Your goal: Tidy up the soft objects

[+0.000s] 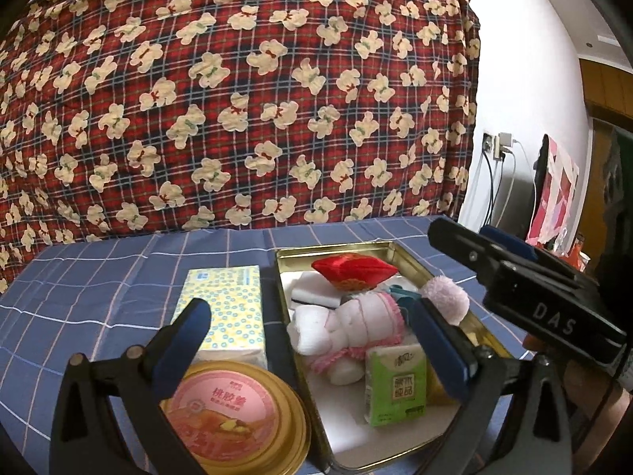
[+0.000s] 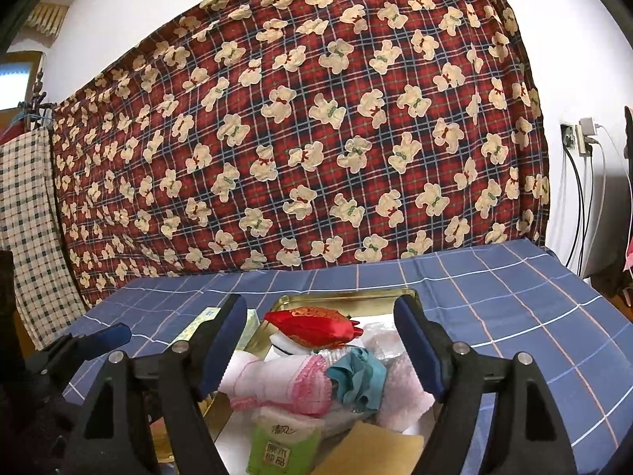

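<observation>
A gold metal tin (image 1: pixel 336 253) (image 2: pixel 348 301) on the blue checked cloth holds soft things: a red satin pouch (image 1: pixel 354 271) (image 2: pixel 316 326), a white and pink towel doll (image 1: pixel 352 326) (image 2: pixel 285 386), a pink fluffy pompom (image 1: pixel 445 299), a teal cloth (image 2: pixel 358 376) and a green tissue pack (image 1: pixel 395 386) (image 2: pixel 283 449). My left gripper (image 1: pixel 312 352) is open and empty, low over the tin's near left side. My right gripper (image 2: pixel 320 348) is open and empty above the tin; its body shows in the left wrist view (image 1: pixel 526 289).
A yellow-patterned tissue pack (image 1: pixel 227 308) and a round gold-rimmed can with a pink lid (image 1: pixel 229 411) lie left of the tin. A red plaid bear-print blanket (image 1: pixel 237 99) hangs behind the table. Wall sockets with cables (image 1: pixel 498 146) are at the right.
</observation>
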A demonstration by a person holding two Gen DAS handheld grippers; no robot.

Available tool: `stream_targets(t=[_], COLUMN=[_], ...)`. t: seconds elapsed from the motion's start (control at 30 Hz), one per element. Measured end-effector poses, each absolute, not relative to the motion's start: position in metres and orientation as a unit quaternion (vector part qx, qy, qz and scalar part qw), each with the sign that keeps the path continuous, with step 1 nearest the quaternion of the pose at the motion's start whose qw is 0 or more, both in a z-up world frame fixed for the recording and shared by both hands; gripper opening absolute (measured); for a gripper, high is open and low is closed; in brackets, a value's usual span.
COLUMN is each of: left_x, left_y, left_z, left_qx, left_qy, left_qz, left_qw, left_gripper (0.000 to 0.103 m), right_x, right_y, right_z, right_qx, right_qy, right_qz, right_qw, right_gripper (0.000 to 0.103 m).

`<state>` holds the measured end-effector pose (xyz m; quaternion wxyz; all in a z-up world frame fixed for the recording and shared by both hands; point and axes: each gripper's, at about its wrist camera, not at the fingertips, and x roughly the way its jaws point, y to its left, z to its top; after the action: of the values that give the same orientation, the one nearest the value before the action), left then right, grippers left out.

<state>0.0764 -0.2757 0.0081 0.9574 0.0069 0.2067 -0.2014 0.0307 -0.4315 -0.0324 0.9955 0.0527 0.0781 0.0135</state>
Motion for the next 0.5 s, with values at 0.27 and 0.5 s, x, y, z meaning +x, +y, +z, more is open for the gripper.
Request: stream_targets(t=[0.27, 0.5], left_x=[0.076, 0.074], left_y=[-0.268, -0.26], left_z=[0.005, 0.009], left_qx=[-0.006, -0.012], left_qy=[0.205, 0.2], left_qz=[-0.199, -0.197], left_qw=[0.958, 0.96], left_gripper=[0.102, 0.102], right_x=[0.029, 0.024], right_y=[-0.43, -0.428], right_z=[-0.033, -0.033], right_qx=[0.051, 0.056], right_qy=[0.078, 0.071], right_qz=[0.013, 0.013], right_qw=[0.996, 0.996], right_gripper=[0.079, 0.079])
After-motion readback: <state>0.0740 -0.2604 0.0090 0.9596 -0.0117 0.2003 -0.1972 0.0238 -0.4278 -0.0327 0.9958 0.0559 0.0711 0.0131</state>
